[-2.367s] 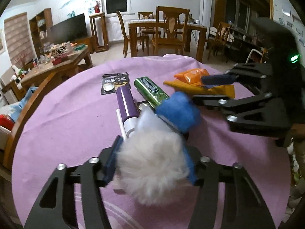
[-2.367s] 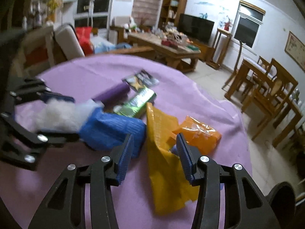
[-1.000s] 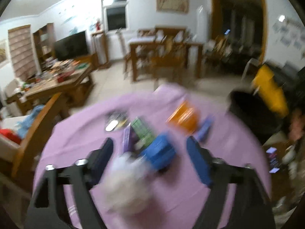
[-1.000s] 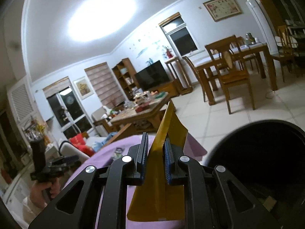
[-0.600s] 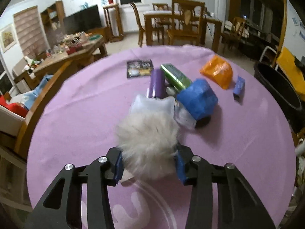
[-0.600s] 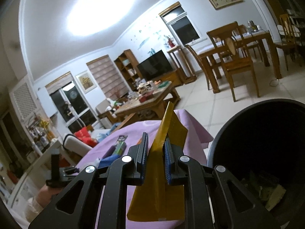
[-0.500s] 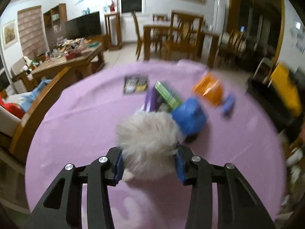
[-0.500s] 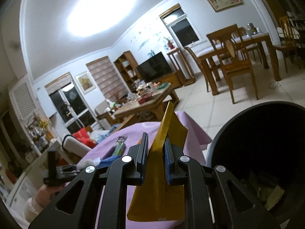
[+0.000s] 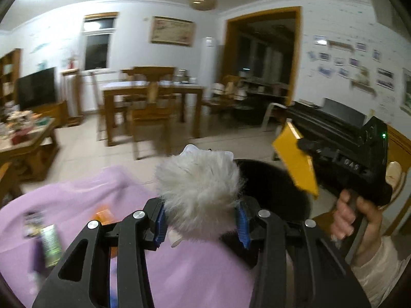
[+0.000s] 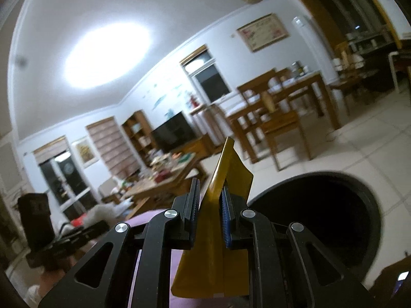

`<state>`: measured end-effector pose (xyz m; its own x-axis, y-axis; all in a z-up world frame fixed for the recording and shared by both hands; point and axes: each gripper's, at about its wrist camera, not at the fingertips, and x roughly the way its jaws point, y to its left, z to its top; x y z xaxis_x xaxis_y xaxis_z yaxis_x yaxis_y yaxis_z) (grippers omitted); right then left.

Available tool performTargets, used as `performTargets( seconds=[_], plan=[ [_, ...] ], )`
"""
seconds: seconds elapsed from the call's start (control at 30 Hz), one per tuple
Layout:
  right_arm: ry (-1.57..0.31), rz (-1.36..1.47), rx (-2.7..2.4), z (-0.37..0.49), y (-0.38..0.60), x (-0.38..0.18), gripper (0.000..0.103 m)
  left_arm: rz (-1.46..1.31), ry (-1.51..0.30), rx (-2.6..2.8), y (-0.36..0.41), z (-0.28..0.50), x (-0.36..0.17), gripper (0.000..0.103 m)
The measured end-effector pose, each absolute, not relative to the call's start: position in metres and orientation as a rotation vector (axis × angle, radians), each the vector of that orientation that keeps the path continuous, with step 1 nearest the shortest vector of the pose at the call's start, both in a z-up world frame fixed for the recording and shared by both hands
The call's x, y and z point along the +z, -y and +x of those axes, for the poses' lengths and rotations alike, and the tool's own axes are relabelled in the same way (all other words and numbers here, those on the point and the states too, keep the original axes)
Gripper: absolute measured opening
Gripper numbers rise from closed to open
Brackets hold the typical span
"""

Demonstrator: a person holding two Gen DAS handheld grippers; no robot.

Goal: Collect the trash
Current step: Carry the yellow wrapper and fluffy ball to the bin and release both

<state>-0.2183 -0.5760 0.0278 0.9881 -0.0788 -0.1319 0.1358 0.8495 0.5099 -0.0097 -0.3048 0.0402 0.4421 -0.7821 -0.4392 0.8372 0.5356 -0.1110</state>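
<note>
My left gripper (image 9: 200, 223) is shut on a white fluffy ball (image 9: 197, 195) and holds it up over the purple table's (image 9: 77, 200) far edge, in front of the black trash bin (image 9: 277, 187). My right gripper (image 10: 209, 202) is shut on a yellow wrapper (image 10: 221, 233) and holds it beside the bin's (image 10: 331, 218) open mouth. In the left wrist view the right gripper (image 9: 305, 143) and the yellow wrapper (image 9: 295, 161) hang above the bin's right side.
A green pack (image 9: 51, 241) and an orange packet (image 9: 104, 214) lie on the table at left. A wooden dining table and chairs (image 9: 151, 102) stand beyond on the tiled floor. A low wooden table (image 10: 164, 177) with clutter stands behind.
My left gripper has lifted the fluffy ball off the table and swung right toward the bin. My right gripper still holds the yellow wrapper by the bin, tilted slightly more upward.
</note>
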Motion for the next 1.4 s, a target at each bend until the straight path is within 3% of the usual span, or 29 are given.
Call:
performTargets(
  seconds=[0.27,0.87,0.93,0.97,1.0,1.07,1.4],
  plan=[
    [-0.094,0.587,-0.216,-0.241,0.624,0.004,0.016,0.145,-0.503,-1.129,0.402,-0.017,0.014,0.042],
    [-0.136,0.650,-0.196,-0.215,0.650,-0.023,0.018,0.204,-0.542,-1.118,0.426,-0.025,0.003,0.046],
    [-0.152,0.658,-0.182,-0.213,0.652,-0.023,0.029,0.227,-0.536,-1.105,0.427,-0.026,0.005,0.050],
    [-0.145,0.668,-0.188,-0.213,0.655,-0.023,0.048,0.238,-0.526,-1.095,0.426,-0.028,0.007,0.060],
    [-0.132,0.678,-0.194,-0.216,0.655,-0.022,0.069,0.247,-0.507,-1.083,0.425,-0.031,0.009,0.078],
    [-0.077,0.720,-0.200,-0.225,0.659,-0.025,0.081,0.255,-0.455,-1.058,0.420,-0.037,0.013,0.098],
    [-0.082,0.730,-0.213,-0.235,0.655,-0.027,0.083,0.302,-0.377,-1.039,0.404,-0.053,0.030,0.098]
  ],
)
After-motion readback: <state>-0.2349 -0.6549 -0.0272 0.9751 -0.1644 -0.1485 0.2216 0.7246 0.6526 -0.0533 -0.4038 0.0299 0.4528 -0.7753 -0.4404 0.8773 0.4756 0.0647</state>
